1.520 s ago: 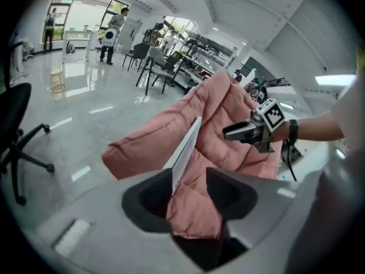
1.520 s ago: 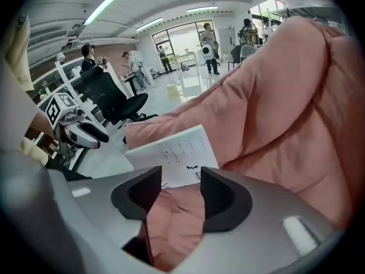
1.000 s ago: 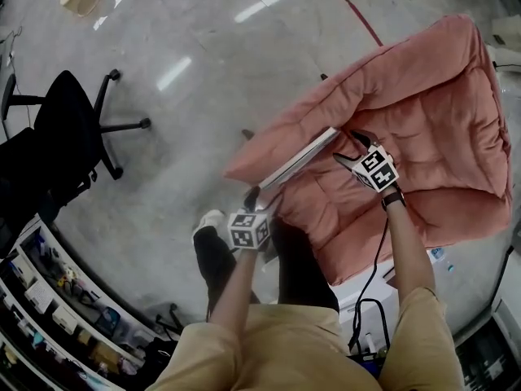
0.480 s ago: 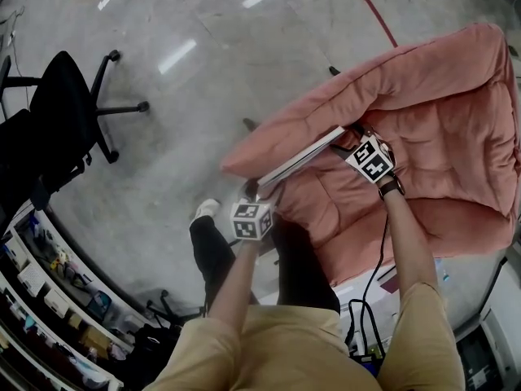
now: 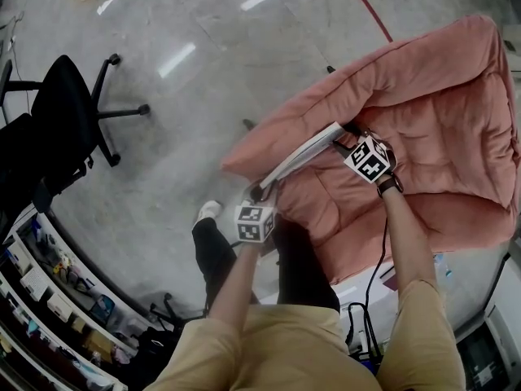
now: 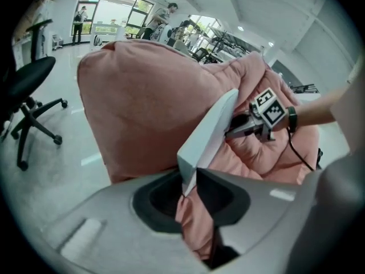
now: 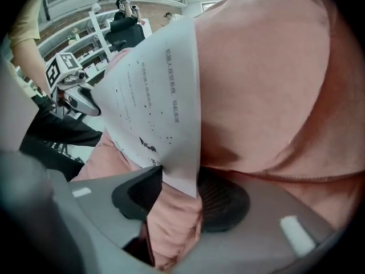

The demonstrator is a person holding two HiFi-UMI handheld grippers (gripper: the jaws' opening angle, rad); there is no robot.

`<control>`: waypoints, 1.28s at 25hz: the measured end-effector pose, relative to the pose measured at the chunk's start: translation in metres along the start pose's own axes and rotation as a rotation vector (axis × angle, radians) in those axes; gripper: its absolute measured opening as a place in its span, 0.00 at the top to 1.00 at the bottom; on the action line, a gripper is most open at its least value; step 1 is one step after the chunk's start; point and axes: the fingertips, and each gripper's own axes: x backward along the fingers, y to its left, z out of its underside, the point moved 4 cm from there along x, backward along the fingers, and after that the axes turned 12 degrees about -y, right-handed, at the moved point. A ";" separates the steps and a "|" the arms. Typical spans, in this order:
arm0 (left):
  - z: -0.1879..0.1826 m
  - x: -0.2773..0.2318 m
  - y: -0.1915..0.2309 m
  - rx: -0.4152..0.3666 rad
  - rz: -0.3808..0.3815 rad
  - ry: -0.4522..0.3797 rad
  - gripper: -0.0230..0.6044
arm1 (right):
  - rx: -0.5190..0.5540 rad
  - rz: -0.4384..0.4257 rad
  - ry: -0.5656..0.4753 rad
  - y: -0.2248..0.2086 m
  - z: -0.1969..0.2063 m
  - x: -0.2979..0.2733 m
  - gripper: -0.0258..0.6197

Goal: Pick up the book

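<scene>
Left claw narrow and closing, pinched on the near lower corner of the book, a fold of pink fabric bunched just beneath. Right claw about half-wide and closing as well, the book's other corner between the pads but not plainly squeezed; contact there hard to judge. In the head view, one claw at each end of the book: left at the lower-left end, right at the upper-right end, both sets of jaws mostly masked by the marker cubes. Book thin and white, standing on its long edge against the inner side of the arm of a big pink cushioned chair. Long axis slanting from near left up to far right, printed face turned toward the seat, lower edge sunk into the padding. Print visible in the right gripper view but too small to read. Padding pressed close around both claws, nothing else in the way. Around the chair, a bare grey floor with a red line at the far side. Black office chair well off to the left, cluttered shelves at the lower-left edge, cut off. Dark cable trailing along the right forearm, one pale shoe just left of the left cube.
</scene>
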 end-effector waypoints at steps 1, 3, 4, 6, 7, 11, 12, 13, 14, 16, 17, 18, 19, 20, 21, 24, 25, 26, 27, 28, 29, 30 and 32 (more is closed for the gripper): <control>0.002 0.002 -0.001 -0.021 0.005 0.008 0.85 | -0.001 -0.003 0.008 0.003 0.003 0.002 0.66; 0.003 0.004 -0.004 -0.060 0.016 0.021 0.87 | -0.005 -0.005 0.018 0.007 0.010 0.008 0.70; 0.002 0.004 -0.006 -0.077 0.024 0.026 0.87 | -0.009 -0.002 0.020 0.010 0.014 0.011 0.71; -0.002 0.006 -0.009 -0.112 0.044 0.035 0.88 | -0.025 0.008 0.020 0.015 0.018 0.018 0.73; -0.003 0.009 -0.009 -0.130 0.053 0.040 0.88 | -0.037 0.013 0.018 0.019 0.021 0.023 0.74; -0.011 0.026 -0.006 -0.192 0.079 0.061 0.88 | -0.105 0.014 -0.001 0.051 0.030 0.041 0.78; -0.013 0.031 -0.004 -0.204 0.085 0.067 0.88 | -0.133 0.015 -0.010 0.061 0.031 0.044 0.79; -0.015 0.036 0.000 -0.213 0.091 0.072 0.88 | -0.162 0.020 -0.022 0.070 0.032 0.047 0.79; -0.018 0.041 0.003 -0.222 0.097 0.074 0.88 | -0.192 0.030 -0.038 0.080 0.031 0.051 0.80; -0.026 0.055 0.009 -0.239 0.110 0.067 0.88 | -0.257 0.058 -0.075 0.104 0.027 0.059 0.80; -0.031 0.064 0.010 -0.249 0.115 0.063 0.88 | -0.293 0.076 -0.094 0.118 0.023 0.065 0.81; -0.037 0.074 0.010 -0.258 0.118 0.060 0.88 | -0.328 0.095 -0.114 0.131 0.019 0.072 0.81; -0.044 0.082 0.008 -0.268 0.123 0.057 0.88 | -0.363 0.116 -0.135 0.143 0.014 0.080 0.81; -0.054 0.088 0.005 -0.284 0.135 0.051 0.88 | -0.398 0.139 -0.156 0.154 0.010 0.088 0.82; -0.067 0.092 0.003 -0.310 0.154 0.041 0.88 | -0.433 0.166 -0.179 0.163 0.005 0.095 0.82; -0.107 0.104 -0.006 -0.424 0.238 0.016 0.88 | -0.534 0.274 -0.264 0.188 -0.012 0.116 0.82; -0.119 0.112 -0.011 -0.455 0.262 0.005 0.88 | -0.561 0.316 -0.290 0.199 -0.019 0.126 0.82; -0.130 0.122 -0.016 -0.480 0.278 -0.013 0.88 | -0.579 0.359 -0.316 0.210 -0.029 0.137 0.82; -0.144 0.134 -0.023 -0.502 0.288 -0.039 0.88 | -0.589 0.402 -0.342 0.221 -0.041 0.150 0.82; -0.158 0.145 -0.031 -0.523 0.296 -0.072 0.88 | -0.594 0.447 -0.370 0.230 -0.052 0.164 0.83; -0.174 0.155 -0.042 -0.543 0.311 -0.108 0.88 | -0.597 0.498 -0.400 0.239 -0.063 0.179 0.83; -0.190 0.164 -0.056 -0.565 0.337 -0.146 0.88 | -0.602 0.556 -0.432 0.247 -0.071 0.196 0.83; -0.216 0.179 -0.087 -0.617 0.419 -0.209 0.88 | -0.615 0.687 -0.489 0.262 -0.084 0.231 0.83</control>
